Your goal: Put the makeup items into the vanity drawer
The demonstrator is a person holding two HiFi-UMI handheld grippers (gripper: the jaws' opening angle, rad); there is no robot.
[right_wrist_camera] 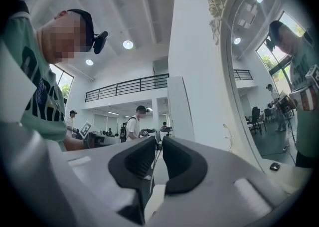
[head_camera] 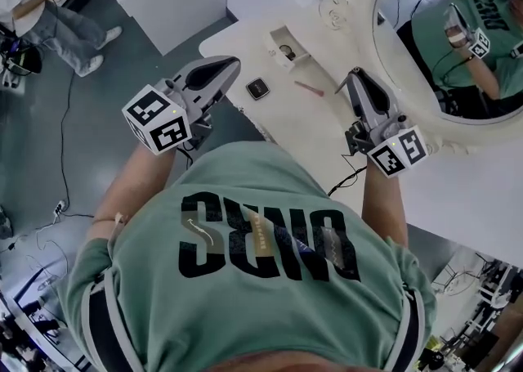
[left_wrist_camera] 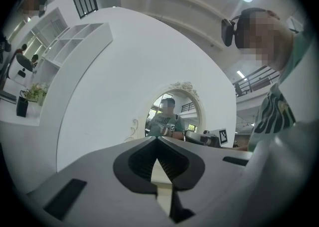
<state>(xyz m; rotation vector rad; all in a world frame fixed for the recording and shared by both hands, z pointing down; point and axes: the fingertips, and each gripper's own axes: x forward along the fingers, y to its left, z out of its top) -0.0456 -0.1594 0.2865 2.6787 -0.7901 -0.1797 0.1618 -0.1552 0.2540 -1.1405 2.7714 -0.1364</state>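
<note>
Currently between picks, as I read it: nothing is held. Vanity with mirror sits ahead. Left gripper is raised off the top with its jaws closed on nothing. Right gripper is also raised, jaws slightly ajar and empty. Drawer stands open with something dark inside; can't tell what. Compact and pencil lie on the top near the drawer, apart from each other. Next move probably calls for tipping a gripper down, opening its jaws wider, and closing on the compact or the thin pencil.
</note>
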